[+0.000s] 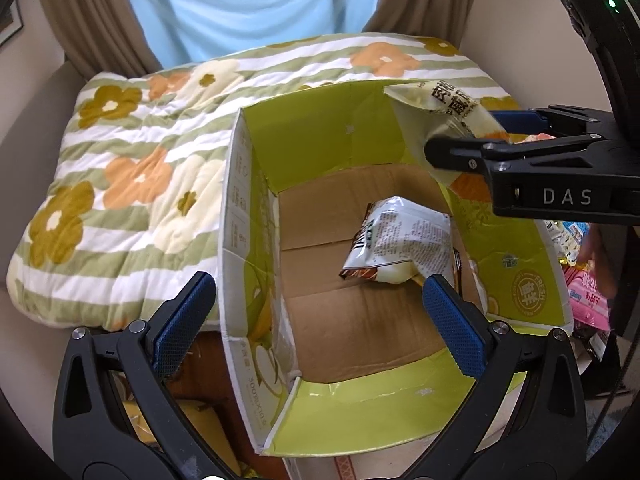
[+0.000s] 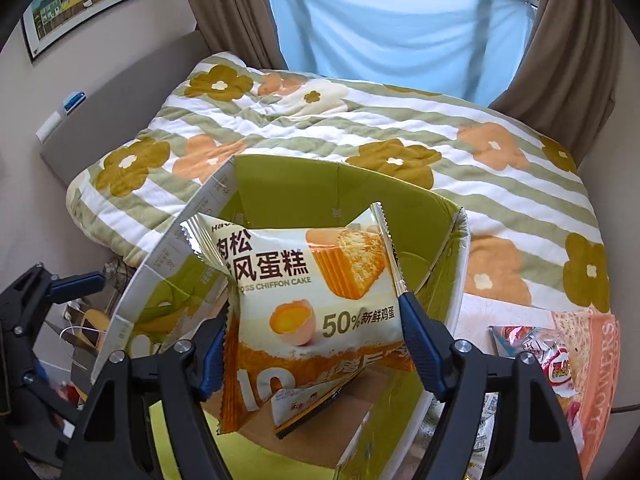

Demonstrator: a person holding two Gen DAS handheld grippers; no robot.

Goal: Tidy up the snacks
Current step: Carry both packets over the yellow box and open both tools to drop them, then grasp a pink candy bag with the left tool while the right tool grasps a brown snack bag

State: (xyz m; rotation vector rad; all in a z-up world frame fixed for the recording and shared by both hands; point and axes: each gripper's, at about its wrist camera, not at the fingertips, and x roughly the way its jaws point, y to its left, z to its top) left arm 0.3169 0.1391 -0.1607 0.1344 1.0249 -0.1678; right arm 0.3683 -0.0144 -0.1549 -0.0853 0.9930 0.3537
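Note:
An open cardboard box (image 1: 234, 220) with green inner flaps stands against the bed. One white snack packet (image 1: 400, 244) lies on the box's brown floor. My left gripper (image 1: 320, 316) hangs over the box's near side, open wide, with nothing between its blue pads. From the right, my right gripper (image 1: 468, 132) holds a chiffon cake packet (image 1: 436, 116) above the box's far right corner. In the right wrist view the cake packet (image 2: 312, 300) stands upright between the pads of the right gripper (image 2: 316, 344), over the box (image 2: 456, 280), with the lying packet (image 2: 304, 404) showing beneath it.
A floral striped quilt (image 1: 132, 168) covers the bed behind and left of the box. Several more snack packets (image 2: 560, 360) lie in a heap to the box's right. Brown curtains (image 2: 224, 12) and a blue sheet hang at the back. Clutter (image 1: 200, 416) sits on the floor below the box's left wall.

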